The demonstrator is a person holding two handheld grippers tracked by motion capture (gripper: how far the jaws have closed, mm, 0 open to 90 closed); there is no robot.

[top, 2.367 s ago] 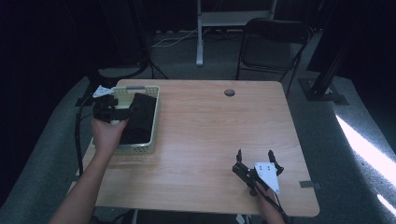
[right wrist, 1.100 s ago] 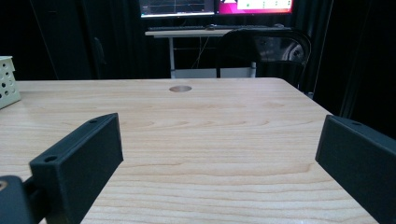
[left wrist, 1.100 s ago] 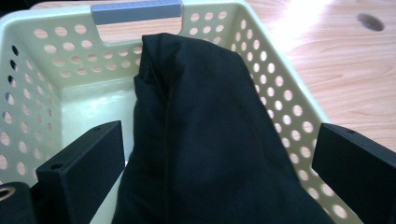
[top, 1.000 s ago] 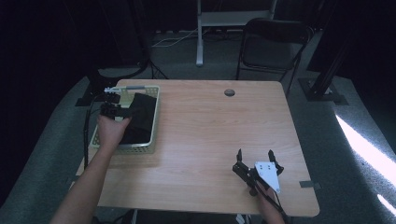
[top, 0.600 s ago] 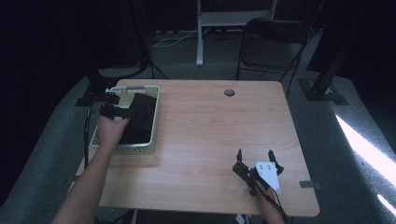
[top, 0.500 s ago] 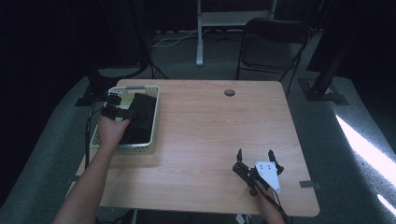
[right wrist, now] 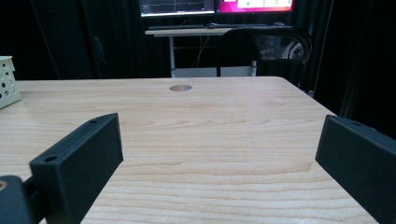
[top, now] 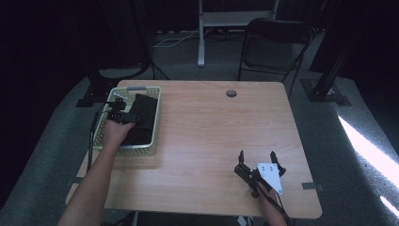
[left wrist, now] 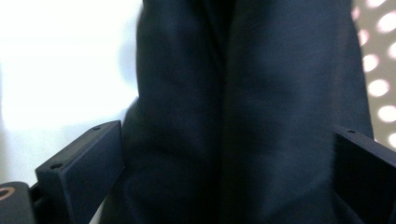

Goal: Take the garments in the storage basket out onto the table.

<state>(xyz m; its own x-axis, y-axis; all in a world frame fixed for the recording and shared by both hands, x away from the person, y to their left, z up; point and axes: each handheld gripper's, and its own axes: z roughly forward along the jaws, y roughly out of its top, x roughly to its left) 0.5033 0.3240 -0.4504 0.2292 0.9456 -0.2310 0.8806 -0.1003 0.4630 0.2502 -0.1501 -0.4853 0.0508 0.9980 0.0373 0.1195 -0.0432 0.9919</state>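
Inside the basket (top: 157, 113), left tool (top: 123, 116) now lower, spread around dark cloth (top: 143, 117), right tool (top: 257, 156) unmoved, spread.

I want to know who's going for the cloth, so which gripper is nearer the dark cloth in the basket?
Left. The left gripper is in the basket, open around the cloth. The right gripper is open over the table's near right corner, far away.

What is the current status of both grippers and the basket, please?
Left gripper open over dark cloth in basket. Right gripper open, resting on table. Nothing in the way.
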